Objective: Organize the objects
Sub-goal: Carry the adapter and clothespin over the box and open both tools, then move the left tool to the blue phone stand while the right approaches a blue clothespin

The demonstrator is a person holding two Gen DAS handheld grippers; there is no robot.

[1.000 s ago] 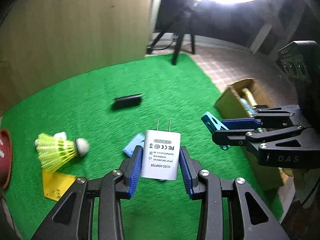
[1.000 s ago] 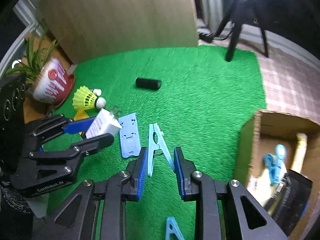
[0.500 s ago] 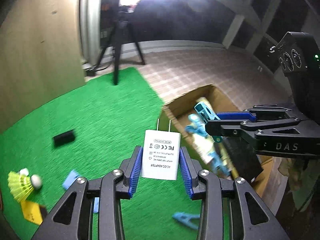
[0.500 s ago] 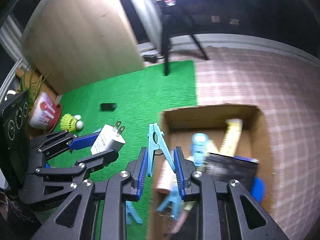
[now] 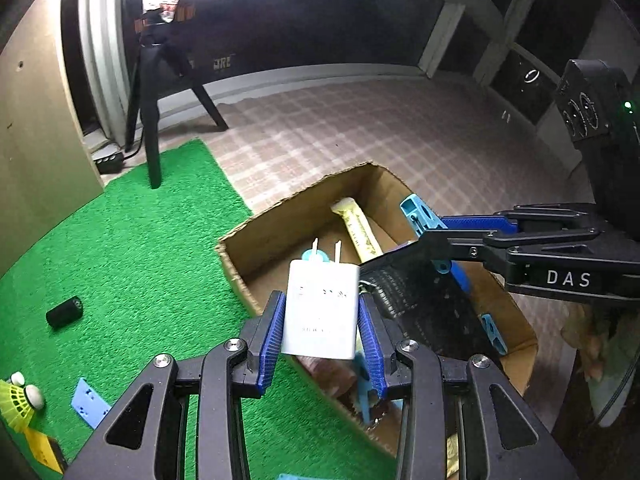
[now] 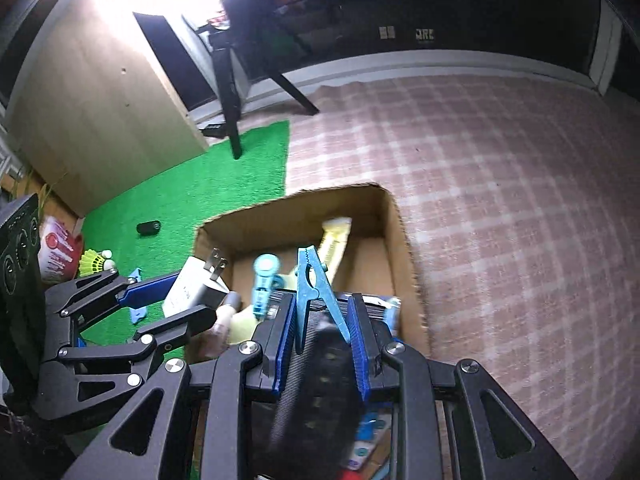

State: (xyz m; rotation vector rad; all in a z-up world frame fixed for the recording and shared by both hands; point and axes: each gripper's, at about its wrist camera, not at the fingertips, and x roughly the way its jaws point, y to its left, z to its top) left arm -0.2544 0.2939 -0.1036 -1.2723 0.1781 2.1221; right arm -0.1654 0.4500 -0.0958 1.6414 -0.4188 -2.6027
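Note:
A white plug adapter (image 5: 320, 312) with two prongs up sits between the blue pads of my left gripper (image 5: 322, 334), which is shut on it over the near rim of the cardboard box (image 5: 296, 208). The right wrist view shows the same adapter (image 6: 196, 288) at the box's left wall (image 6: 200, 248). My right gripper (image 6: 320, 332) is shut on a blue clothespin (image 6: 314, 288) above the box's inside; from the left it shows as the clothespin's tip (image 5: 418, 212) poking past the right gripper (image 5: 436, 236). Inside lie a yellow bar (image 5: 356, 224), another blue clip (image 6: 264, 280) and a black ridged item (image 5: 416, 300).
On the green mat (image 5: 132, 248) remain a black cylinder (image 5: 64, 312), a blue flat piece (image 5: 90, 402), a yellow shuttlecock (image 5: 18, 402) and a yellow card (image 5: 42, 446). A tripod (image 5: 150, 112) and a wooden panel (image 5: 36, 128) stand behind. A red-and-white pot (image 6: 58, 256) sits left; checked floor lies right.
Both grippers have travelled with their loads from over the green mat to over the cardboard box. The mat's loose objects have slid to the left of both views.

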